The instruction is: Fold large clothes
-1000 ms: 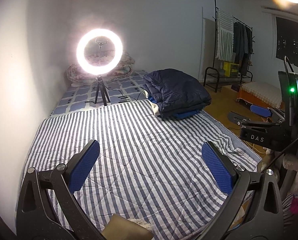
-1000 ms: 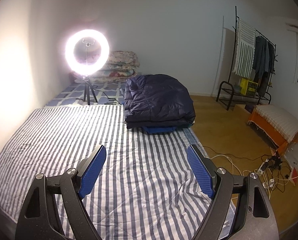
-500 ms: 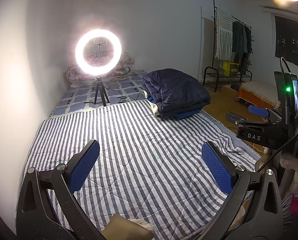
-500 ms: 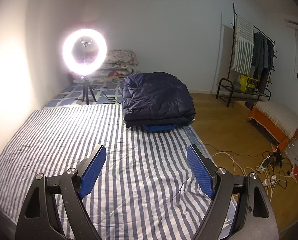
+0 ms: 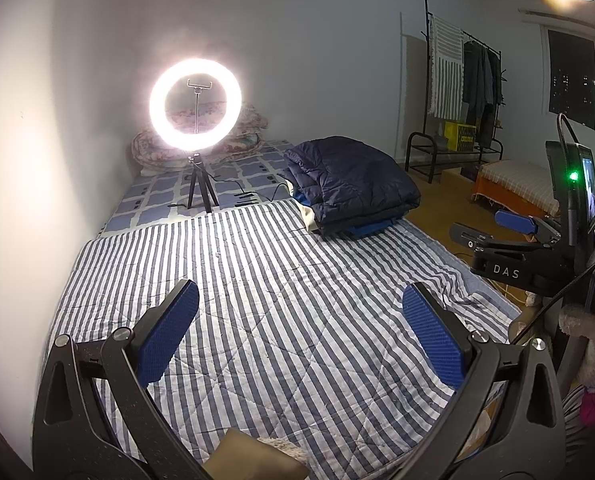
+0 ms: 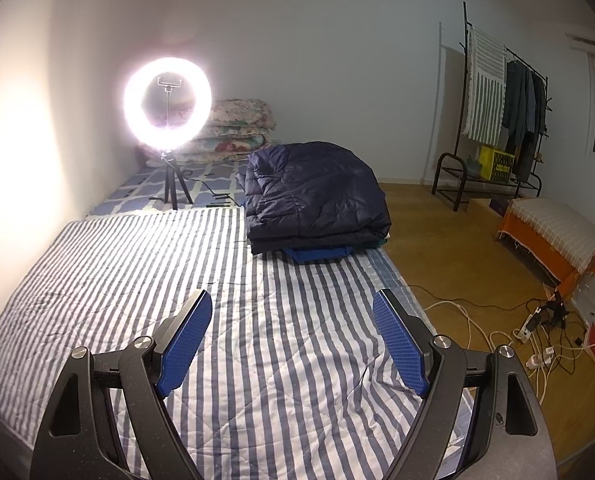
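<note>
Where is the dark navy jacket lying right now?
The folded navy jacket lies at the far right edge of the striped quilt, on a blue garment, right of the ring light.

Blue garment (image 6: 317, 254) mostly hidden under folded jacket (image 6: 317, 192)

A lit ring light (image 6: 167, 105) stands before floral quilts (image 6: 237, 128); a clothes rack (image 6: 497, 108), perhaps steel, lines the wall.

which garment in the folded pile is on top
The dark navy puffer jacket is on top; the bright blue garment only peeks out beneath its near edge.
</note>
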